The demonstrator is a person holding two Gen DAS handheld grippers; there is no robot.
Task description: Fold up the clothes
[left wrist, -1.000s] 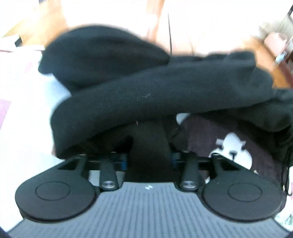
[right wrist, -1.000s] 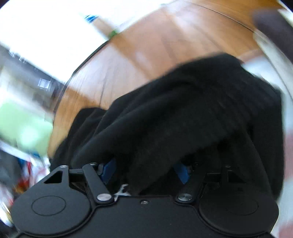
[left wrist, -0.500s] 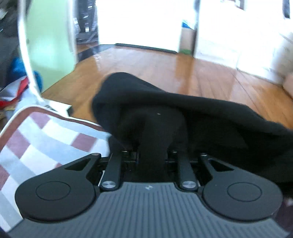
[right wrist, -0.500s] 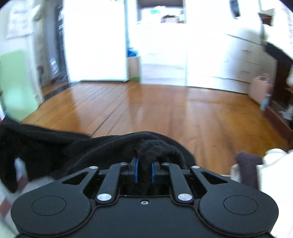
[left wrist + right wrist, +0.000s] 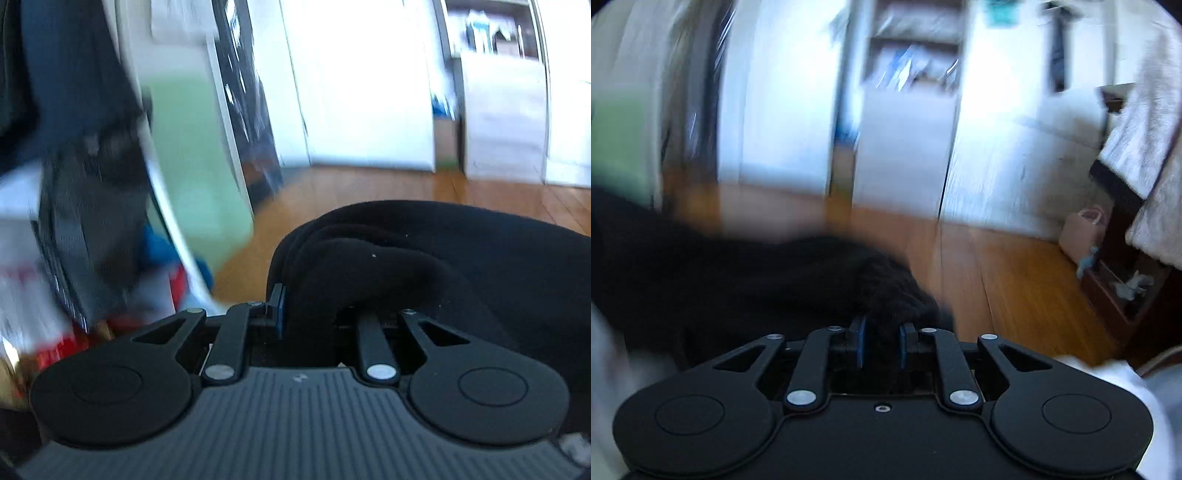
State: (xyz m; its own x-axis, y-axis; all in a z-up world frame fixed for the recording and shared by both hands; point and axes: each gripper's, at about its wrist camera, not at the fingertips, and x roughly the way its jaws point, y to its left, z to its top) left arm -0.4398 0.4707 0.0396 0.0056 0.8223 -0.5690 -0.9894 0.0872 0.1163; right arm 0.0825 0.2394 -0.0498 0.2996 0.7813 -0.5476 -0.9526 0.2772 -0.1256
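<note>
Nearest your lens, the left gripper (image 5: 314, 317) is clamped on a thick roll of the black garment (image 5: 461, 258), which bulges up from the jaws and drapes off toward three o'clock. Over on the other view, your right gripper (image 5: 881, 345) has a knitted black bunch (image 5: 812, 273) of that cloth between its blue pads (image 5: 857, 347), jaws easing apart a touch, the cloth trailing to nine o'clock. No fold is laid yet, I'd judge: the piece hangs in the air, spreading and every fold remain. Both grippers tip slightly downward, and past them at twelve lie the wooden floor (image 5: 388, 188) and white cupboards (image 5: 997, 155).
</note>
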